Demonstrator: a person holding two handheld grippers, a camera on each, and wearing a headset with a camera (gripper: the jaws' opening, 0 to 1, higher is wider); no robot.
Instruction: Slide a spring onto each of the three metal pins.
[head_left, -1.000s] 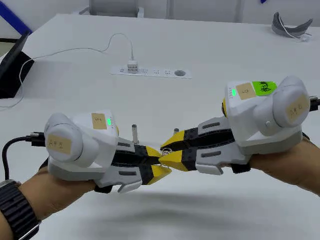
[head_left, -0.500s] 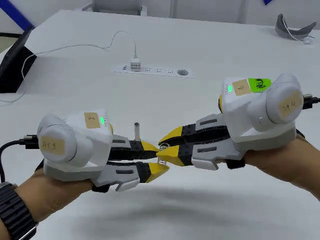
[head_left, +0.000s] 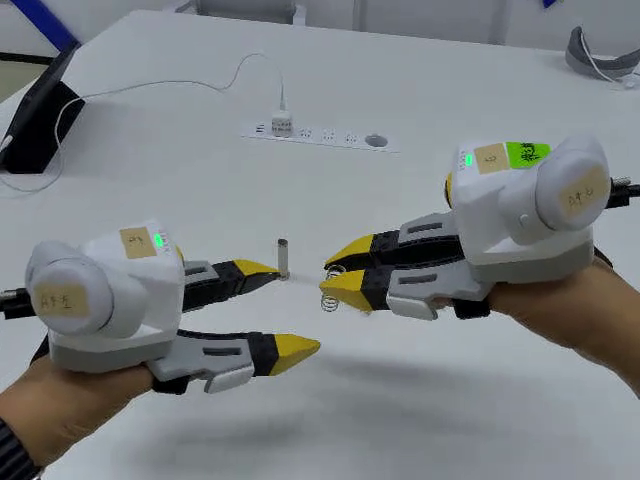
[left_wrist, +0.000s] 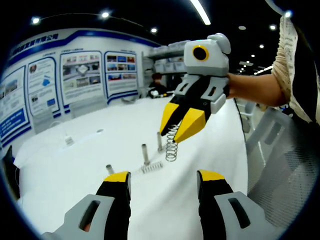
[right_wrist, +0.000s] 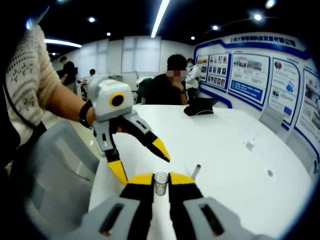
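The left tongs (head_left: 283, 307) are wide open, with nothing between the two yellow tips. The right tongs (head_left: 340, 272) are clenched on a spring (head_left: 328, 299). The spring hangs down from their tips, above the white counter (head_left: 450, 120).

The two tongs point at each other, with their tips near but apart. A metal pin (head_left: 283, 258) stands upright on the counter, just past the top tip of the left tongs and just beside the tips of the right tongs.

In the left gripper view, the open left tongs (left_wrist: 165, 177) look at the right tongs (left_wrist: 182, 120) ahead and above them. The spring (left_wrist: 171, 142) dangles from the right tongs. Three pins stand upright ahead of the left tongs: a first pin (left_wrist: 109, 169) just above the left tip, a second pin (left_wrist: 144, 154) farther out, and a third pin (left_wrist: 159, 141) beyond that, close to the hanging spring. All three pins are bare. A loose spring (left_wrist: 151, 167) lies flat on the counter by the foot of the second pin.

In the right gripper view, the right tongs (right_wrist: 161, 180) pinch the spring (right_wrist: 160, 183) upright between their tips. The open left tongs (right_wrist: 141, 162) are just ahead.

A power strip (head_left: 320, 135) lies far beyond both tongs.
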